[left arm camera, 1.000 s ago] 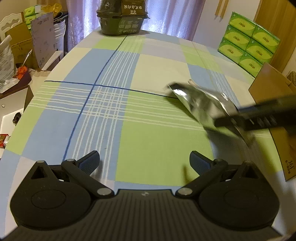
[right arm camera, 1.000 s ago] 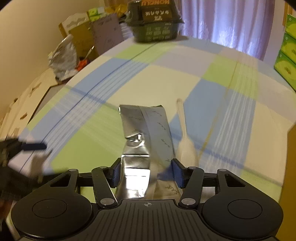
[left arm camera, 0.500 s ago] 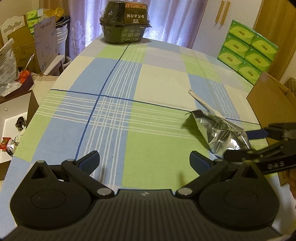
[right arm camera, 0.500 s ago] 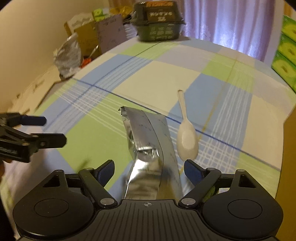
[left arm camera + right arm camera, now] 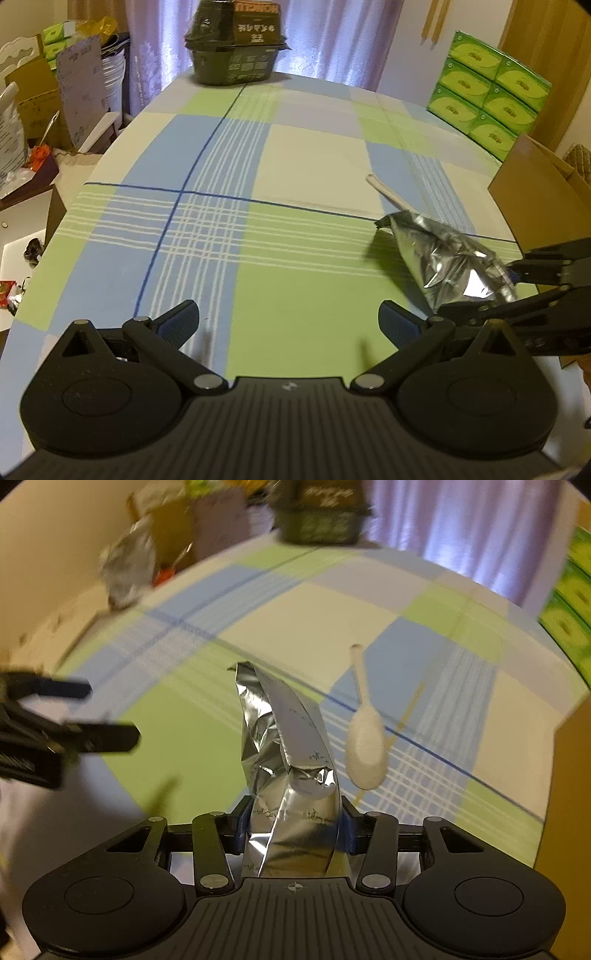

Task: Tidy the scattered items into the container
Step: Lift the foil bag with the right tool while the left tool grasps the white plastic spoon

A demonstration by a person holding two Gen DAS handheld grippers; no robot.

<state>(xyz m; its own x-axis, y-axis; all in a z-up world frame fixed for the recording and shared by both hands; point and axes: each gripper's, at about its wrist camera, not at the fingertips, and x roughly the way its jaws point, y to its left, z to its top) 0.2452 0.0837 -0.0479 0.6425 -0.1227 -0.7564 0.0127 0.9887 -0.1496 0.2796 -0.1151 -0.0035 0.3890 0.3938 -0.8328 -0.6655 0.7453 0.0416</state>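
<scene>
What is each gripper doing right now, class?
Left gripper: open, holding nothing.
Right gripper: closed on the silver foil pouch.

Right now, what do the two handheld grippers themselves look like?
Both match. The left gripper and right gripper are matte black plastic with a ribbed body, two round hubs, silver pivot pins, angled linkage arms and blue finger pads. A small crosshair mark sits mid-body. No cables or sleeves show.

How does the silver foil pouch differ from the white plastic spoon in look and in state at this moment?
The foil pouch is shiny, crumpled and flat-sided; the white plastic spoon is matte, smooth and rounded. The pouch is clamped in the right gripper; the spoon lies free on the checked tablecloth, with no gripper on it. Both are outside the cardboard box.
</scene>
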